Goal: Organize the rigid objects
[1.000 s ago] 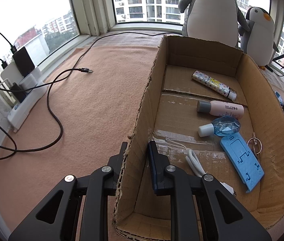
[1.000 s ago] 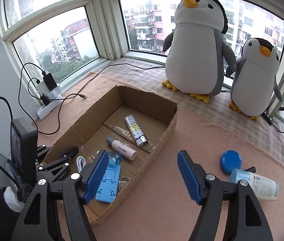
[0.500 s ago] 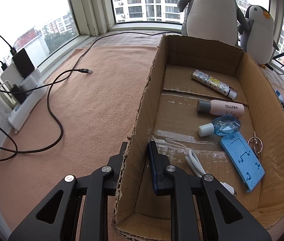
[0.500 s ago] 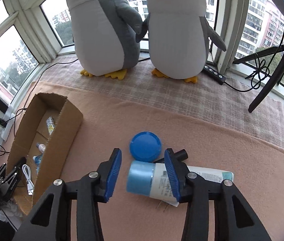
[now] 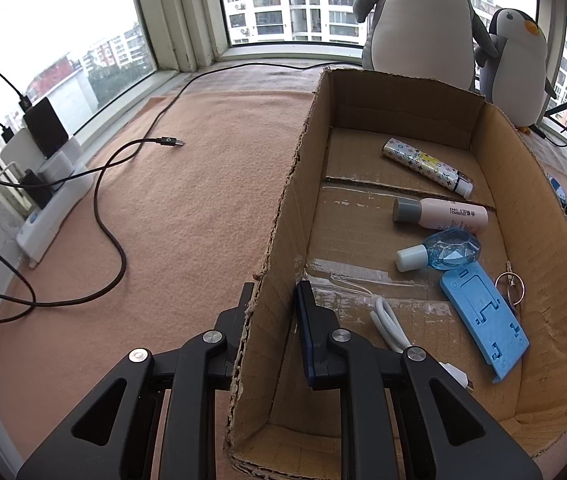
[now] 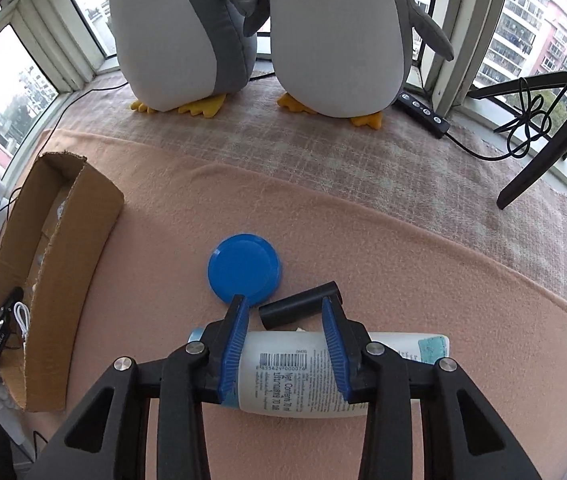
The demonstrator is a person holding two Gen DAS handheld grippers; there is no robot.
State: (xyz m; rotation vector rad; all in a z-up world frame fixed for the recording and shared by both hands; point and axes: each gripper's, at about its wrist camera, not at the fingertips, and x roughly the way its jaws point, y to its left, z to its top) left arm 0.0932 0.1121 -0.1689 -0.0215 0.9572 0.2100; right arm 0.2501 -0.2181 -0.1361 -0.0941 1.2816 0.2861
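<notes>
White tube [image 6: 295, 376]: lies flat on the peach blanket, barcode label up. Blue round lid [image 6: 244, 269] and black cylinder [image 6: 301, 311]: just beyond it. Cardboard box [image 5: 283, 216]: open-topped, containing patterned lighter [image 5: 427, 167], pink bottle [image 5: 441, 215], blue bottle [image 5: 441, 253], blue phone stand [image 5: 483, 322], white cable [image 5: 389, 326], key ring [image 5: 509, 287].

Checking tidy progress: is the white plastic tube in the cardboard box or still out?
Out: the white plastic tube lies flat on the peach blanket, beside the cardboard box.

Bright, flat overcast daylight thru the large glass windows [image 5: 83, 40], blown out at left. Soft shadows, sharp focus; heavy fisheye bending w/ dark corners, edges probably slightly soft.
</notes>
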